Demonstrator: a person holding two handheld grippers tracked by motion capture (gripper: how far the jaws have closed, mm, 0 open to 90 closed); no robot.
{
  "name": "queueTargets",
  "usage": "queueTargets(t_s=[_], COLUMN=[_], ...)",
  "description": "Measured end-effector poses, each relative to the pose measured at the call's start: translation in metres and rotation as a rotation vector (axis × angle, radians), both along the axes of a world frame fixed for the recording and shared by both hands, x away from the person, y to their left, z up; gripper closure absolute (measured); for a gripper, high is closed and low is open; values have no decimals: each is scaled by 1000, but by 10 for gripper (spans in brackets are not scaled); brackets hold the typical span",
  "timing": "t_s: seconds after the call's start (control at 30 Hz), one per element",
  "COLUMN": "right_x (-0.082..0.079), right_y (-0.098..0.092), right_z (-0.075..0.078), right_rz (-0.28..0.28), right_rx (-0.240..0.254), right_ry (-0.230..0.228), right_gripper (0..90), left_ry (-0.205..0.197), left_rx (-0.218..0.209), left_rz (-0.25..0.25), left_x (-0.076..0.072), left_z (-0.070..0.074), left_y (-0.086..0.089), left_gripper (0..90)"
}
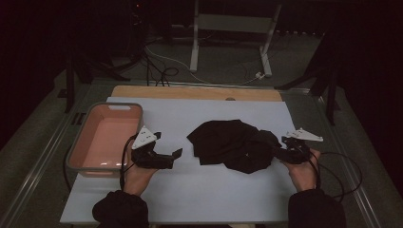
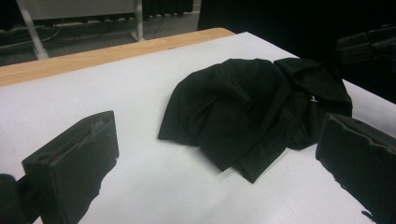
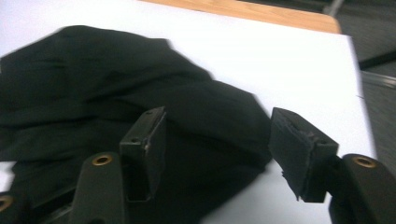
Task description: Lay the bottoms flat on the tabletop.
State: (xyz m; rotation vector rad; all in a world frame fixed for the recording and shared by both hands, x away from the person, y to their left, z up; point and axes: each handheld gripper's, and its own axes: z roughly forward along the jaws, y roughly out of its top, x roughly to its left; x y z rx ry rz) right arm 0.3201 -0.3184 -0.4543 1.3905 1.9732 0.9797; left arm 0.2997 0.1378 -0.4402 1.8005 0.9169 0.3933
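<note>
White tabletop (image 1: 190,194), high view: crumpled black cloth garment (image 1: 235,144) lies mid-tabletop toward the right edge, salmon plastic bin (image 1: 107,137) at the left edge. Left tool (image 2: 219,154) gapes empty before the garment. Right tool (image 3: 217,149) stands parted over its fabric, unpinched.

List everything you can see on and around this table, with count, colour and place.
black cloth: one, black, crumpled at the middle of the sheet, towards its right
bin: one, pink inside with a grey rim, at the left edge of the table
sheet: one, pale grey-white, covering the table top
table: one, wooden strip showing at the far edge
white frame: one, on the floor beyond the table
cables: several, on the floor behind
left tongs: one, black, open, left of the cloth
right tongs: one, black, open, over the cloth's right edge
</note>
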Motion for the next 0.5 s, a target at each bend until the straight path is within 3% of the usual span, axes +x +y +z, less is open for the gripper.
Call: queueTargets(t_s=[0.13,0.27,0.5], right_x=[-2,-3,-4], right_y=[15,27,38], right_z=[1,-2,-9], right_rz=[41,76,99], right_rx=[18,2,-3], right_ry=[-4,-8,-2], right_gripper=[332,327,325], left_ry=[-3,-2,-2], left_rx=[0,0,1], left_rz=[3,3,1], left_x=[0,0,0], left_z=[0,0,-1], left_y=[1,0,-1], left_gripper=[0,0,0])
